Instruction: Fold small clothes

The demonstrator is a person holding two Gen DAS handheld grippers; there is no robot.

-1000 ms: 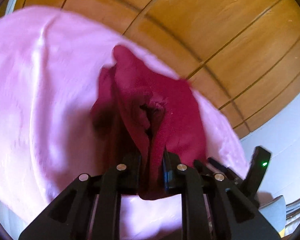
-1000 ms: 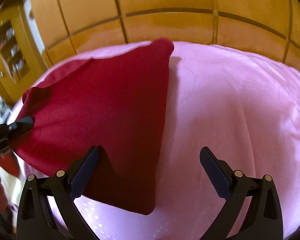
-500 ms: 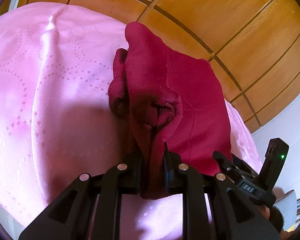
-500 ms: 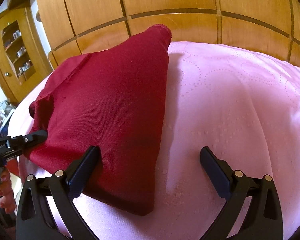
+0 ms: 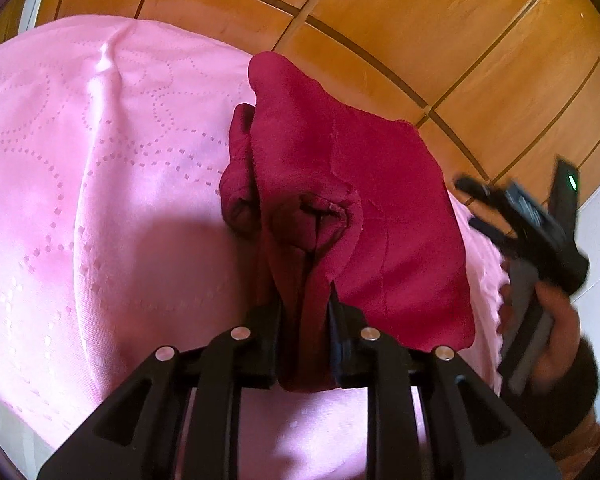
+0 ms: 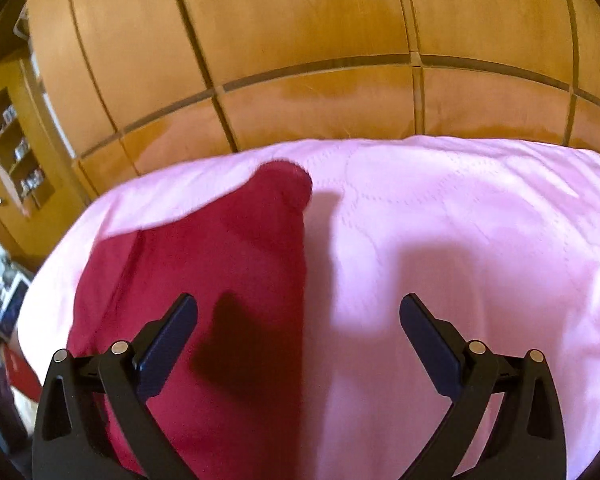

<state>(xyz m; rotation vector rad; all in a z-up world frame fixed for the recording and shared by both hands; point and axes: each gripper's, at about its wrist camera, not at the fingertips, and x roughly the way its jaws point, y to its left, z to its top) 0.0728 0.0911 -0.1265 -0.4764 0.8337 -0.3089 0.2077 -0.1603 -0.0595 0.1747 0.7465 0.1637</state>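
Left gripper (image 5: 304, 312) pinches a bunched fold of the red cloth (image 5: 364, 208) on the pink bedspread (image 5: 99, 200); right gripper (image 6: 297, 330) (jaws wide, holding nothing) hangs above it.

blurred: right gripper (image 5: 520, 216) | cut off: garment (image 6: 203, 320) bottom edge | tiny: shelf (image 6: 15, 152) items

left tool (image 5: 306, 312): jaws near together, clamped on cloth
right tool (image 6: 298, 316): jaws wide apart, nothing between, hand-held
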